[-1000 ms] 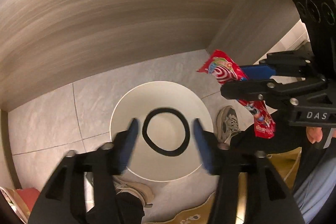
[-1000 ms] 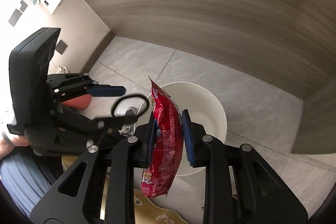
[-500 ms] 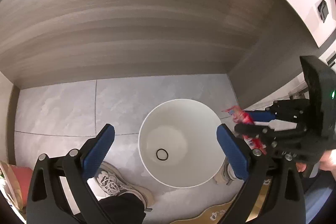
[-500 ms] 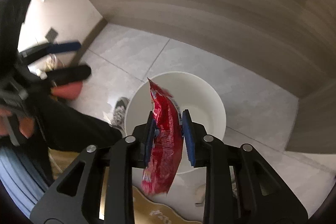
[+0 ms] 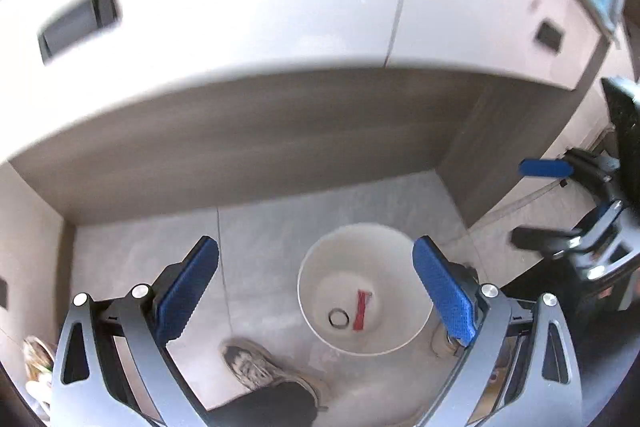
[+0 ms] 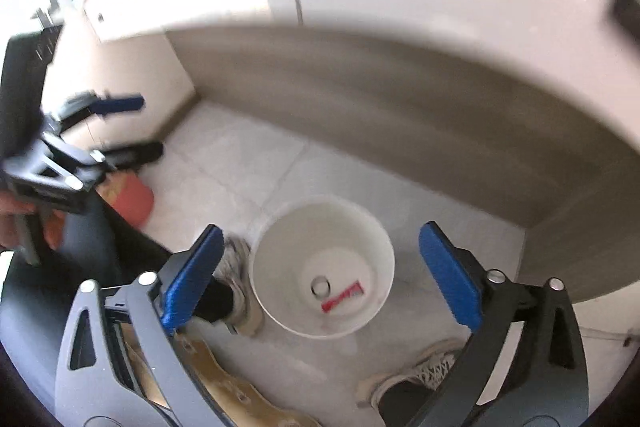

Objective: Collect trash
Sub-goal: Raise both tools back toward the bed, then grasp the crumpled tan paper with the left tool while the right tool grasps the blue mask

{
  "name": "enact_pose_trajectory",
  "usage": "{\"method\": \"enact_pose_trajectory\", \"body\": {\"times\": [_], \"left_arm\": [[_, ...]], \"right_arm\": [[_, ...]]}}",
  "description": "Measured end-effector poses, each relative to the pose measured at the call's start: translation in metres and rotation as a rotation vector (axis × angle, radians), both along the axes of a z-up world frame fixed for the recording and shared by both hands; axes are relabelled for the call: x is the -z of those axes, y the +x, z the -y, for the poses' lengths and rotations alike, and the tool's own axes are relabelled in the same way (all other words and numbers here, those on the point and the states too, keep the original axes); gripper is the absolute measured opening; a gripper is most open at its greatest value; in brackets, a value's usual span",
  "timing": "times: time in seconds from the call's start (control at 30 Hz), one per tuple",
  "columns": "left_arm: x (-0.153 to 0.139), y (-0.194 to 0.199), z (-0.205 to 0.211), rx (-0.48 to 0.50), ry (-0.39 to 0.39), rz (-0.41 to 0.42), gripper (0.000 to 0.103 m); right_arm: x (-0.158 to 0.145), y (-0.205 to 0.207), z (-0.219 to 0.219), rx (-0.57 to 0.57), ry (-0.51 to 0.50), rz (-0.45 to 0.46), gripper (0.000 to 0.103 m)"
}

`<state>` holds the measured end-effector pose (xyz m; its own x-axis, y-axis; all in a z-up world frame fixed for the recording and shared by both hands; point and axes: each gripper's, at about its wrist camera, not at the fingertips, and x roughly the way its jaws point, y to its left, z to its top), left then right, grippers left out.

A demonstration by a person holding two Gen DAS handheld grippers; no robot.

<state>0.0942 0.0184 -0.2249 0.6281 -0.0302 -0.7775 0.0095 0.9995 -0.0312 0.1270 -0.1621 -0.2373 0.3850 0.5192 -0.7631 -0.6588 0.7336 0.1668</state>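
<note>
A white round bin [image 5: 320,259] stands on the tiled floor under a wood-faced counter; it also shows in the right wrist view [image 6: 372,227]. Inside it lie a red snack wrapper [image 5: 361,315] [image 6: 342,302] and a black ring [image 5: 339,317] [image 6: 320,286]. My left gripper [image 5: 316,287] is open and empty, high above the bin. My right gripper [image 6: 320,279] is open and empty, also high above the bin. Each gripper shows in the other's view, the right one [image 5: 536,203] at the right edge and the left one [image 6: 132,129] at the left edge.
The person's shoes [image 5: 256,367] [image 6: 416,371] stand beside the bin. A red object [image 6: 132,199] lies on the floor at the left. A white counter top [image 5: 280,7] with drawers spans the upper view. A tan cardboard piece [image 6: 224,387] lies near the feet.
My right gripper opened and the red wrapper fell into the bin beside the black ring. Both grippers rose well above the bin.
</note>
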Motion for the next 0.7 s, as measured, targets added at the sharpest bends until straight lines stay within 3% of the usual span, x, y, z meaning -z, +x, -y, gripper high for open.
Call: {"method": "enact_pose_trajectory", "body": {"times": [0.17,0.33,0.5,0.7], "left_arm": [[-0.079,-0.01,0.016,0.037,-0.012,0.153,0.097],[-0.153,0.01,0.044,0.075,0.012,0.262,0.097],[-0.207,0.052,0.065,0.079,0.031,0.309,0.097],[-0.232,0.116,0.062,0.027,-0.021,0.273,0.094]], "right_arm": [[-0.112,-0.024,0.044,0.054,0.202,0.198,0.098],[-0.199,-0.011,0.064,0.102,0.233,0.333,0.098],[-0.239,0.022,0.086,0.165,0.247,0.374,0.098],[-0.256,0.059,0.09,0.175,0.233,0.333,0.098]]}}
